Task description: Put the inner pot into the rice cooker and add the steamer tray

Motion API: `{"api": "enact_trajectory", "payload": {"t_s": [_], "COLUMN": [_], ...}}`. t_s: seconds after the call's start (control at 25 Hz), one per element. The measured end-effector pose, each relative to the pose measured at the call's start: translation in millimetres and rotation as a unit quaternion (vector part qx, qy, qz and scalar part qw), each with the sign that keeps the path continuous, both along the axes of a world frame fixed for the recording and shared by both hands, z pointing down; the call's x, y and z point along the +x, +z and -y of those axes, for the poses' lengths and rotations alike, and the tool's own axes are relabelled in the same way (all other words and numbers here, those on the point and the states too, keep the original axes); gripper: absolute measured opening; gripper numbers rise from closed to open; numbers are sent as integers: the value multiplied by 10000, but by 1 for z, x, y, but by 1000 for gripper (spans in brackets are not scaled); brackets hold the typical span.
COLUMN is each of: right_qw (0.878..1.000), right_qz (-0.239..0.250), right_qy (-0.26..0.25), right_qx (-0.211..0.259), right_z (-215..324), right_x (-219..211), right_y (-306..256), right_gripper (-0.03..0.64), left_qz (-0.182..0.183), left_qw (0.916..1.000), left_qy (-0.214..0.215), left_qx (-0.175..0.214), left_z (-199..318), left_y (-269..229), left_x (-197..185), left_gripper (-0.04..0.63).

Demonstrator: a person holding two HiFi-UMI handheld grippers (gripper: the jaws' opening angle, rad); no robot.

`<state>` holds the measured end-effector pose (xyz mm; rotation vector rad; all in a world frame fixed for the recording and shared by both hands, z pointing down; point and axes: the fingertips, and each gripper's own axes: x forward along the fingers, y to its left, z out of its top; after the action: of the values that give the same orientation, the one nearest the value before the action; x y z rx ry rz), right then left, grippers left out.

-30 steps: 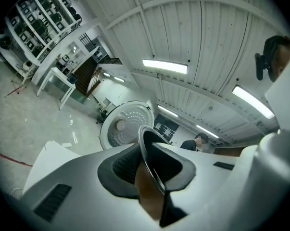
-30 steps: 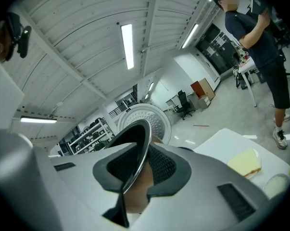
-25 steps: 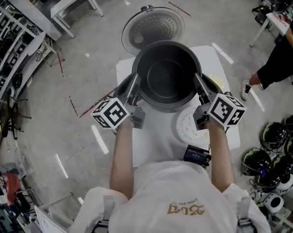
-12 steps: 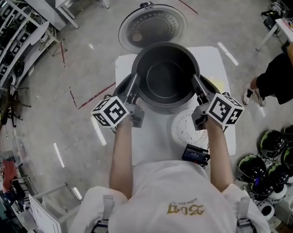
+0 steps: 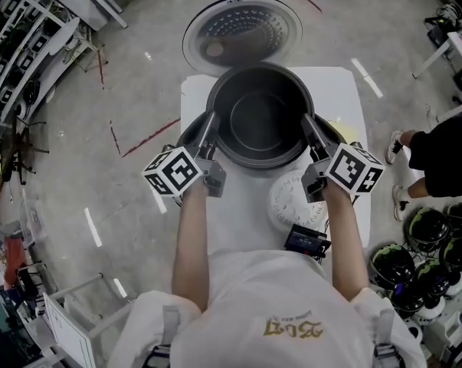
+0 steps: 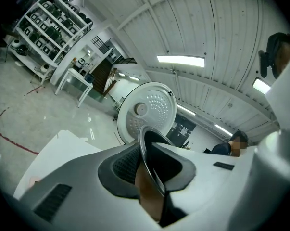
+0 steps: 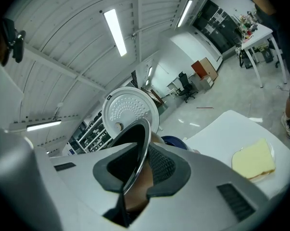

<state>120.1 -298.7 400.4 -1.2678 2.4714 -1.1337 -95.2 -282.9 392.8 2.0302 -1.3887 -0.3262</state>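
The dark inner pot (image 5: 260, 117) hangs upright and empty over the rice cooker (image 5: 187, 136), whose body shows round the pot's sides. My left gripper (image 5: 208, 126) is shut on the pot's left rim (image 6: 150, 159), and my right gripper (image 5: 308, 126) is shut on its right rim (image 7: 138, 150). In both gripper views the thin metal rim runs between the black pads. The cooker's perforated lid (image 5: 242, 31) stands open behind. The white round steamer tray (image 5: 294, 202) lies on the white table (image 5: 238, 221) near my right hand.
A black device (image 5: 307, 241) sits at the table's near edge and a yellow cloth (image 7: 253, 160) at its right side. A person (image 5: 439, 153) stands to the right, above several helmets (image 5: 414, 263). Shelves (image 5: 20, 48) line the left wall.
Both grippers have sunk a little with the pot, which now sits lower over the cooker. The grips on the rim are unchanged.
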Motion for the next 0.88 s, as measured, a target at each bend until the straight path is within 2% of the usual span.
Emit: {"api": "enact_trajectory", "payload": {"t_s": [0.32,0.6,0.72,0.88], "right_qw": [9996,9984,9970,9959], "right_qz": [-156,-437,-657,-810], "right_qy": [-121,-227,-247,-294], "right_qx": [-213,-288,-312,-269], "right_z": [12,21,22,24], "right_x": [3,3,6,5], "right_y": [26,42,54,57], "right_gripper": [81,84,91,97], "left_qz": [135,482,678,1140], "left_qw": [9995,9975,9962,9919], "left_qy": [-40,16,85,176], "left_qx": [-277,-513,-542,-534], "left_z": [10,17,19,21], "left_y": [26,45,52,53], "left_x": [4,6,11,11], "left_gripper": [86,97,98,111]}}
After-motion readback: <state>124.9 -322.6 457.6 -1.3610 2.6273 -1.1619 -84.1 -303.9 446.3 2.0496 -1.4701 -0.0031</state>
